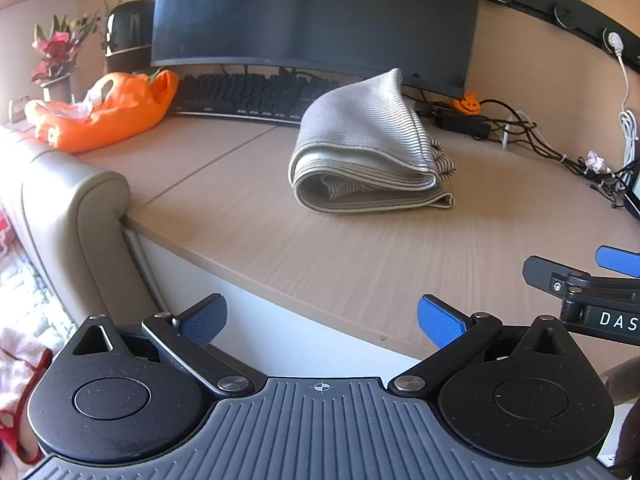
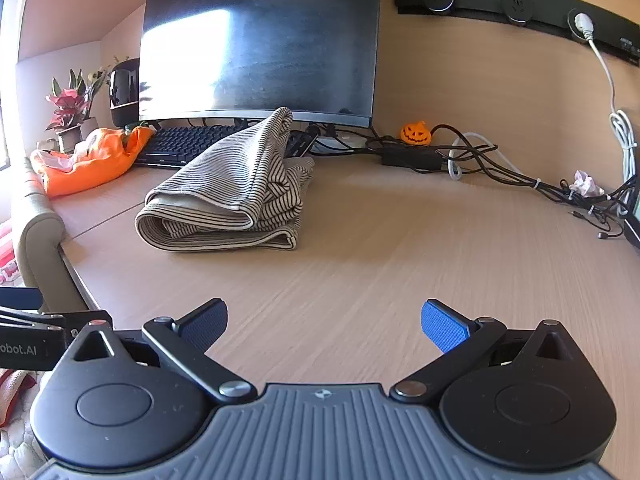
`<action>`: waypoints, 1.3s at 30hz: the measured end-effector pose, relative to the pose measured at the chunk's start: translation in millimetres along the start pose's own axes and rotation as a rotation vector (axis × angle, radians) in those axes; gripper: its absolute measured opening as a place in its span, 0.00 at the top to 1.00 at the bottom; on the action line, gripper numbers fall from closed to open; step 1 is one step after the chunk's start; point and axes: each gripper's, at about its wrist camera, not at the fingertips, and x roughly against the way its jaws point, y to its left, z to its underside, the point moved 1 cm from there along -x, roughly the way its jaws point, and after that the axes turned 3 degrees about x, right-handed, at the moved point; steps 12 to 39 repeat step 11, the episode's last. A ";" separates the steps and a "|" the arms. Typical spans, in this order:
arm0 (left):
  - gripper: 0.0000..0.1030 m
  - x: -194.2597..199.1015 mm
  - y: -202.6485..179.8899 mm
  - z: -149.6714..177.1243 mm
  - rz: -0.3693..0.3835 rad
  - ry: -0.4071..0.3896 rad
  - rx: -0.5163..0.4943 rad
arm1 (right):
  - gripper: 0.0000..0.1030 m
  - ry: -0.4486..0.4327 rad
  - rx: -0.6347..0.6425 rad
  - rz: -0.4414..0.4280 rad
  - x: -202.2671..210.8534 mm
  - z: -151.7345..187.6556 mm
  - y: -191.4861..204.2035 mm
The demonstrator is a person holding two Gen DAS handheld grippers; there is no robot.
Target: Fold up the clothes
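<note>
On the table (image 2: 400, 248), the striped garment (image 2: 228, 200) lay folded; the orange garment (image 2: 92, 160) remained unfolded; left gripper (image 1: 322, 320) and right gripper (image 2: 324, 324) were spread, empty.

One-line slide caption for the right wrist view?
Open right tool held back from a folded striped garment on the wooden desk, monitor behind.

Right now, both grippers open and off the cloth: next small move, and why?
Probably bring the right gripper forward to the raised peak of the folded grey striped garment and press it flat. The bundle sits folded on the wooden desk, but one corner stands up against the keyboard. The left gripper is open too, holding nothing.
</note>
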 end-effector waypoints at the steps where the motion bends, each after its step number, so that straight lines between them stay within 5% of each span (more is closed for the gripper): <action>1: 0.00 -0.6 0.0 -0.3 0.000 0.001 -0.001 | 0.00 0.001 -0.001 0.003 -0.5 -0.1 -0.6; 39: 0.00 -4.5 -2.4 -4.7 0.005 -0.011 -0.034 | 0.00 0.014 -0.003 0.049 -2.4 -5.6 -9.4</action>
